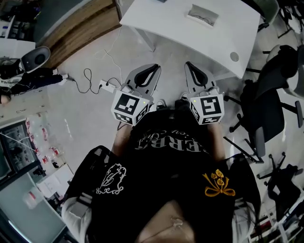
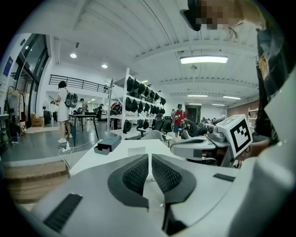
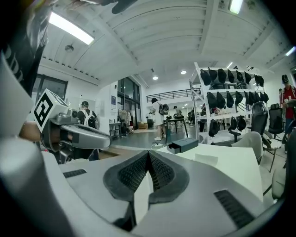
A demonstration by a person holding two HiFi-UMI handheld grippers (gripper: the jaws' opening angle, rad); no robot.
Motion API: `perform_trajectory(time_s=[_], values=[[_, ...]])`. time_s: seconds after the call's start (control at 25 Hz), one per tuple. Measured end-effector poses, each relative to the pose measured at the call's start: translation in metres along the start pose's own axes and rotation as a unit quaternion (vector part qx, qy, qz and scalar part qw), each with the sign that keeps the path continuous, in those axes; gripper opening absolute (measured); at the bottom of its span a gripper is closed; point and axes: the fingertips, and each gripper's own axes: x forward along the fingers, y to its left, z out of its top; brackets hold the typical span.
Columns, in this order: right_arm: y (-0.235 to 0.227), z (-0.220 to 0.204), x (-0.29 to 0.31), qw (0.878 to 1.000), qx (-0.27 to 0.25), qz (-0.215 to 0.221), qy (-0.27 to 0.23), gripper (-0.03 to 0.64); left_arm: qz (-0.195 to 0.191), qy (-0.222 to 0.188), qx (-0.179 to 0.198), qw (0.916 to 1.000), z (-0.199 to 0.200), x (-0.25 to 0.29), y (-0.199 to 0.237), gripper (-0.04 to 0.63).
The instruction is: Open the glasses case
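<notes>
The glasses case [image 1: 203, 14] lies on the far side of the white table [image 1: 161, 26], well beyond both grippers; it is a dark oblong box [image 2: 107, 144] [image 3: 183, 146]. I hold both grippers side by side in front of my body, short of the table's near edge. My left gripper [image 1: 153, 67] [image 2: 150, 156] is shut with only a thin slit between its pads and nothing in it. My right gripper [image 1: 190, 65] [image 3: 148, 152] is shut, tips touching, and holds nothing. Neither touches the case.
A flat white sheet [image 2: 136, 150] lies on the table nearer than the case. Black office chairs [image 1: 266, 104] stand at the right. A power strip with cables [image 1: 107, 85] lies on the floor at the left. Shelves of dark bags [image 2: 143, 92] and people stand far behind.
</notes>
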Motion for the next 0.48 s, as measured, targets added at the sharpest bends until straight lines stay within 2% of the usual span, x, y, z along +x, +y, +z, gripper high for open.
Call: perform_trajectory(time_s=[0.48], values=[[0.097,-0.017,-0.012,0.999,0.029,-0.006,0.012,0.014,-0.038,-0.014,0.002,0.9992,-0.041,-0.084,0.009,0.034]])
